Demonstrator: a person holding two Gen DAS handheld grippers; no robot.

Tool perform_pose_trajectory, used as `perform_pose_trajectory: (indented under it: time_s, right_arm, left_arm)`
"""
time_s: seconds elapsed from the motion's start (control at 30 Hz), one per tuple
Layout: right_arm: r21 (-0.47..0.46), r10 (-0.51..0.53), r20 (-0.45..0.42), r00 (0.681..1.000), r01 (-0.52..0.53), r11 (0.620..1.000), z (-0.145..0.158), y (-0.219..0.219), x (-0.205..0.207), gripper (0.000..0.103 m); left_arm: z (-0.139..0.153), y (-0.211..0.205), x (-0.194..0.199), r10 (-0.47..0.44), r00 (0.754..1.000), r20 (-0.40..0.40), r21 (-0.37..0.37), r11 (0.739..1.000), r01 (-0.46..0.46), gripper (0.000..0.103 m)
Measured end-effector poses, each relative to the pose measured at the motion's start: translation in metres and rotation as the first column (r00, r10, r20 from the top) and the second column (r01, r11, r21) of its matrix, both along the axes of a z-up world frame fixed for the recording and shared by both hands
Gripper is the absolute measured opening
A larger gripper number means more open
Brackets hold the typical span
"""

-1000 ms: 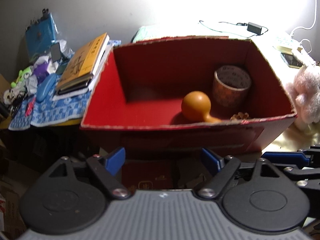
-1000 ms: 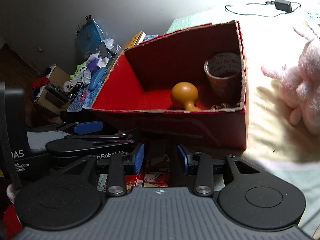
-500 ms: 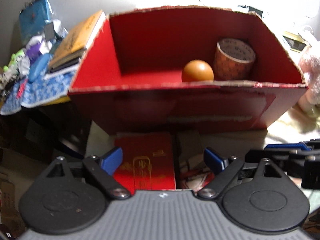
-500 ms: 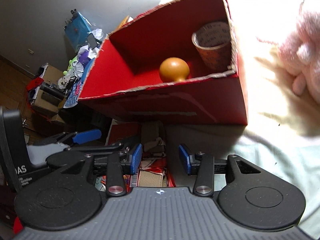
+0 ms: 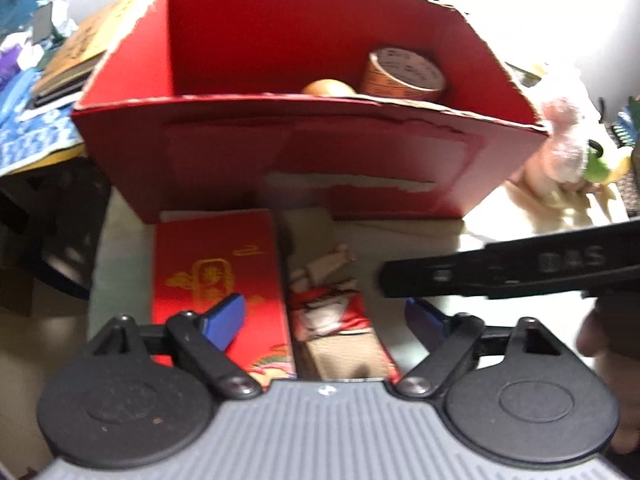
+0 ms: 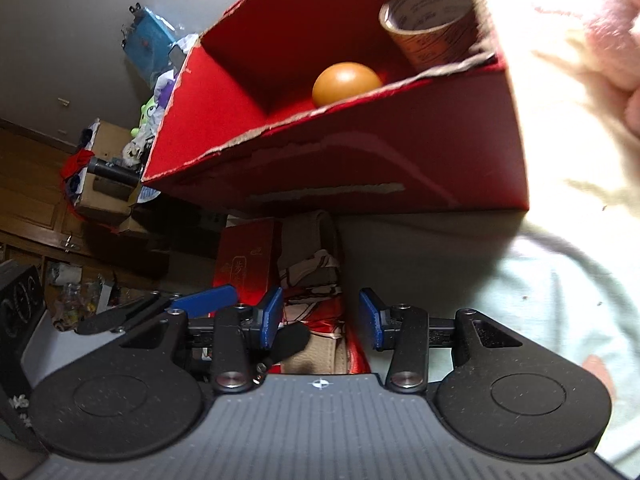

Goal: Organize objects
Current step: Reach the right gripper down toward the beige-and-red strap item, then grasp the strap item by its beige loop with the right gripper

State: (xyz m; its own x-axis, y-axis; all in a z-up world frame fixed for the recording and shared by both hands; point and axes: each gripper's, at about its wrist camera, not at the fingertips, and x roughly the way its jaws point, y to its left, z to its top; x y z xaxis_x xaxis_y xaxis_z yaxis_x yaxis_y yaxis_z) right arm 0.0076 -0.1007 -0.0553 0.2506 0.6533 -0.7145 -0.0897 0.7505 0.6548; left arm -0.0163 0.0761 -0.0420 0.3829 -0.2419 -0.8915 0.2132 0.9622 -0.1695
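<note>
The left wrist view takes in the whole near wall of the red cardboard box (image 5: 308, 160), with a torn strip of tape across it, and behind that wall only the top of the orange ball-shaped object (image 5: 329, 88) and the upper part of the roll of brown tape (image 5: 404, 74); it also shows a pink plush toy (image 5: 560, 148) with a green toy (image 5: 600, 160) just beside the box's right corner, and a stack of books (image 5: 76, 60) on a blue patterned cloth (image 5: 32, 136) off its left side. The right wrist view looks from lower and further right, so the box (image 6: 360, 160) appears tilted, the ball (image 6: 346, 84) shows more fully in the near part of the box, and the tape roll (image 6: 432, 26) stands upright in its right corner; only here does the room appear: wooden cabinets (image 6: 28, 208), a grey wall and a heap of clutter. Before the box, on a pale cloth-covered surface (image 6: 540, 280), lie a flat glossy red carton with gold print (image 5: 216, 280) and, just beside it, a crumpled red-and-white packet (image 5: 332, 304). The left gripper (image 5: 326, 316) is spread wide over both, touching neither as far as can be told. The right gripper (image 6: 320, 316) is spread apart above the packet (image 6: 316, 280), empty.
</note>
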Motion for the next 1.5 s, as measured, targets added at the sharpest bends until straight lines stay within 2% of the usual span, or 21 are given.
perform_pose_trajectory:
  time_s: [0.1, 0.23, 0.43, 0.5, 0.83, 0.93, 1.03, 1.3, 1.5]
  right_arm:
    - [-0.001, 0.018, 0.003, 1.0, -0.018, 1.0, -0.004, 0.005, 0.002, 0.045]
    - [0.004, 0.036, 0.004, 0.999, -0.036, 0.999, -0.008, 0.01, 0.004, 0.045]
    - [0.011, 0.061, 0.006, 0.998, -0.062, 0.998, -0.014, 0.019, 0.008, 0.045]
    - [0.002, 0.067, 0.013, 0.998, -0.067, 0.998, -0.016, 0.022, 0.009, 0.047]
    - [-0.021, 0.105, -0.013, 0.994, -0.106, 0.994, -0.027, 0.035, 0.017, 0.047]
    - [0.002, 0.102, -0.04, 0.994, -0.102, 0.995, -0.031, 0.035, 0.019, 0.04]
    - [0.008, 0.099, -0.05, 0.994, -0.099, 0.995, -0.029, 0.029, 0.017, 0.034]
    - [0.014, 0.032, -0.061, 0.998, -0.031, 0.999, -0.023, -0.004, 0.009, 0.029]
    - [0.01, -0.015, -0.041, 0.999, 0.016, 1.0, -0.016, -0.031, -0.004, 0.028]
  left_arm:
    - [-0.003, -0.005, -0.002, -0.027, 1.0, 0.001, -0.015, 1.0, 0.027, 0.077]
    - [-0.004, -0.006, -0.005, -0.041, 0.999, 0.022, -0.02, 0.999, 0.041, 0.077]
    - [-0.004, 0.006, -0.005, -0.058, 0.998, 0.011, -0.121, 0.991, 0.058, 0.077]
    - [-0.004, 0.008, -0.006, -0.059, 0.998, 0.012, -0.133, 0.989, 0.06, 0.077]
    - [-0.005, 0.009, -0.004, -0.061, 0.998, 0.019, -0.117, 0.991, 0.063, 0.08]
    - [-0.005, 0.008, -0.003, -0.071, 0.997, 0.02, -0.112, 0.991, 0.073, 0.08]
    - [-0.005, 0.006, -0.001, -0.083, 0.996, 0.017, -0.112, 0.99, 0.085, 0.08]
    - [-0.012, -0.008, 0.01, -0.147, 0.989, -0.026, -0.125, 0.982, 0.143, 0.083]
    - [-0.028, -0.034, 0.023, -0.247, 0.964, -0.093, -0.162, 0.96, 0.23, 0.082]
